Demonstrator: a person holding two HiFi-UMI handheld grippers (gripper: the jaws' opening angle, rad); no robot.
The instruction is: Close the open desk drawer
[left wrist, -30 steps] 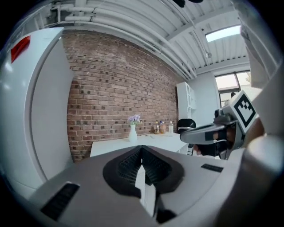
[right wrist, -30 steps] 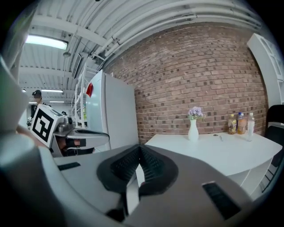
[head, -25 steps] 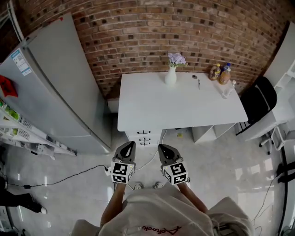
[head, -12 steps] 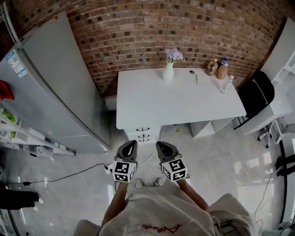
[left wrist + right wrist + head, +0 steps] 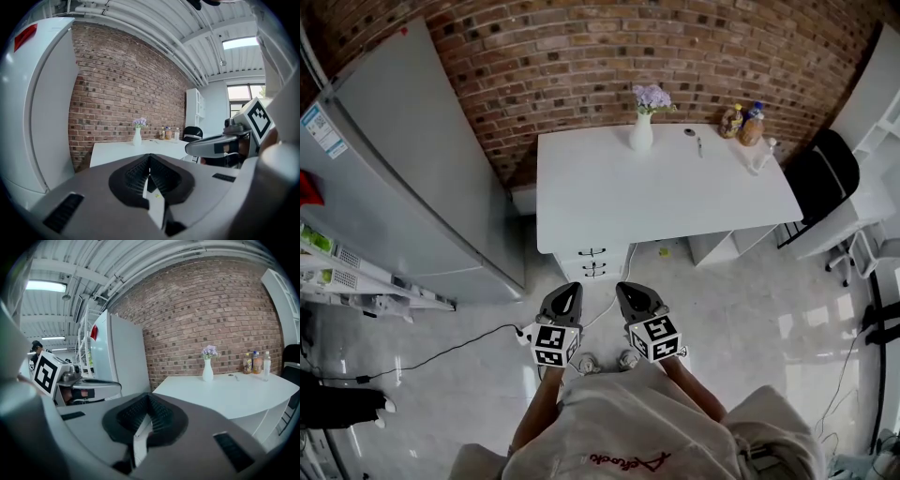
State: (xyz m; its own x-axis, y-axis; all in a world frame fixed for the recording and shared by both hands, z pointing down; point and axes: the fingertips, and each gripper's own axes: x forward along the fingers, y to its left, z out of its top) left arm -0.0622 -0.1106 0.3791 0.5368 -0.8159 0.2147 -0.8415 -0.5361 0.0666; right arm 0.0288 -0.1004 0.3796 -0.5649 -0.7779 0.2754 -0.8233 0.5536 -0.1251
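Note:
A white desk (image 5: 666, 197) stands against the brick wall. Under its left end is a white drawer unit (image 5: 592, 263) with black handles; its drawer fronts stick out past the desk edge, and I cannot tell how far any drawer is pulled out. My left gripper (image 5: 566, 291) and right gripper (image 5: 627, 289) hang side by side over the floor, short of the unit and touching nothing. Both are shut and empty. In the left gripper view the pads (image 5: 140, 171) meet in front of the desk (image 5: 136, 151). The right gripper view shows the same, with the desk (image 5: 225, 392) ahead on the right.
A tall grey fridge (image 5: 403, 169) stands left of the desk, with shelves (image 5: 337, 272) beside it. On the desk are a vase of flowers (image 5: 641, 131) and bottles (image 5: 742, 124). A black chair (image 5: 825, 183) sits at the right. A cable (image 5: 450, 352) runs across the floor.
The desk and drawer unit have slid a little lower and nearer in the head view. Both grippers stay shut, side by side, in about the same place.

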